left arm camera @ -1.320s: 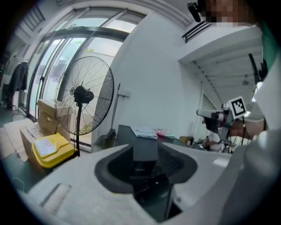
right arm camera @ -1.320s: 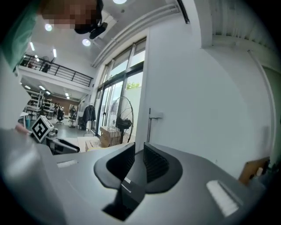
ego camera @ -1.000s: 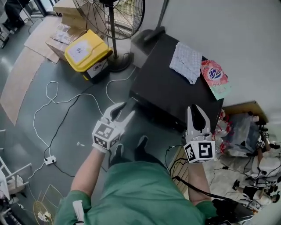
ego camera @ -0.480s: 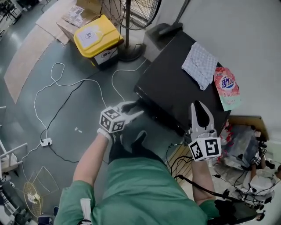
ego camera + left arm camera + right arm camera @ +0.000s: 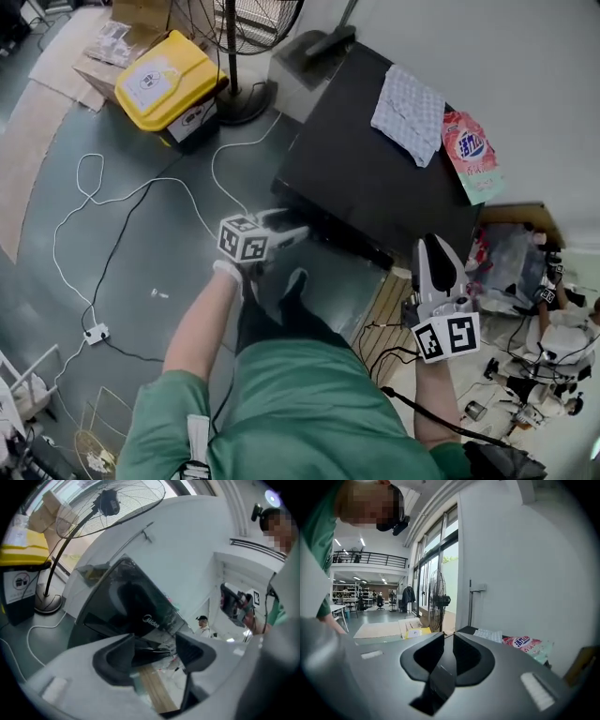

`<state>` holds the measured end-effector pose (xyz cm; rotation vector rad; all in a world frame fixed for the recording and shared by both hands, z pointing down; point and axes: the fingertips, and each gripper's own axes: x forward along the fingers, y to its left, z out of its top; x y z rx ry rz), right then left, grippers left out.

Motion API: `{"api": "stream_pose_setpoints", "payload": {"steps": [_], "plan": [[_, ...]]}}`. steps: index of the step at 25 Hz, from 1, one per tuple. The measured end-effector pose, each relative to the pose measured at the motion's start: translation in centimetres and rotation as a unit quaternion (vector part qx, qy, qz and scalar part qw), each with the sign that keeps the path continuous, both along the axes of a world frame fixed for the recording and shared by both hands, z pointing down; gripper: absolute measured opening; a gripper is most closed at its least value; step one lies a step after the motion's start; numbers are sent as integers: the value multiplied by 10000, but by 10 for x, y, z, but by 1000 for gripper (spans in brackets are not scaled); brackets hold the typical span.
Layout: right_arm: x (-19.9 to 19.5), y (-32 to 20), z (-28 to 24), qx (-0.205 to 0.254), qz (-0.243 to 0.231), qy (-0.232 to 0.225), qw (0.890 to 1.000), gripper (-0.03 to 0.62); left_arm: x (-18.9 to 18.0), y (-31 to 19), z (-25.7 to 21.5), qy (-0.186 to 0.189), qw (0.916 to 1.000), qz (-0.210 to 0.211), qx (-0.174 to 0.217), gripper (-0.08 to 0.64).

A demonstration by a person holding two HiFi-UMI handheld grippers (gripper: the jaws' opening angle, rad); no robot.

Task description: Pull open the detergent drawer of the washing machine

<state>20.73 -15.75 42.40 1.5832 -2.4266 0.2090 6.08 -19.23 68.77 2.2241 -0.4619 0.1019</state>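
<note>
- The left gripper [image 5: 292,232] hovers at the front left corner of the black washing machine [image 5: 375,178], about level with the top of its front. The person stands square to the machine.
- The left gripper's jaws have just been opening. They stand roughly half apart, and the pads press on nothing. In the left gripper view the machine's glossy dark front and its logo fill the gap beyond them.
- The right gripper [image 5: 434,242] hangs off the machine's front right corner, clear of it. Its jaws are closed together on nothing.
- The detergent drawer cannot be told apart from the rest of the dark front panel in any view. Nothing juts out from the front, so it appears not yet pulled. It most likely sits in the upper strip of the front, near the corner the left gripper faces.
- The step in hand looks like the approach: lining the opened left jaws up with the drawer's face or its grip recess.
- The next move probably calls for easing the jaws onto the drawer's lip and closing them firmly. A straight pull away from the machine would follow, kept level so the drawer does not bind.
- A checked cloth [image 5: 408,112] and a pink detergent bag [image 5: 472,155] lie on the machine's top towards its back edge. Both are well away from the grippers.
</note>
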Motion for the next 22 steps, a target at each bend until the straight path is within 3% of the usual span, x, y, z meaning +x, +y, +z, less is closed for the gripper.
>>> {"api": "stream_pose_setpoints", "payload": {"steps": [6, 11, 22], "plan": [[2, 35, 7, -166, 344, 160, 9991, 49, 16, -6, 14, 348, 9983, 406, -216, 302], [5, 50, 18, -278, 578, 44, 9979, 49, 21, -11, 18, 633, 9960, 450, -445, 295], [-1, 71, 37, -465, 723, -114, 9962, 49, 32, -20, 23, 824, 9925, 626, -656, 316]]}}
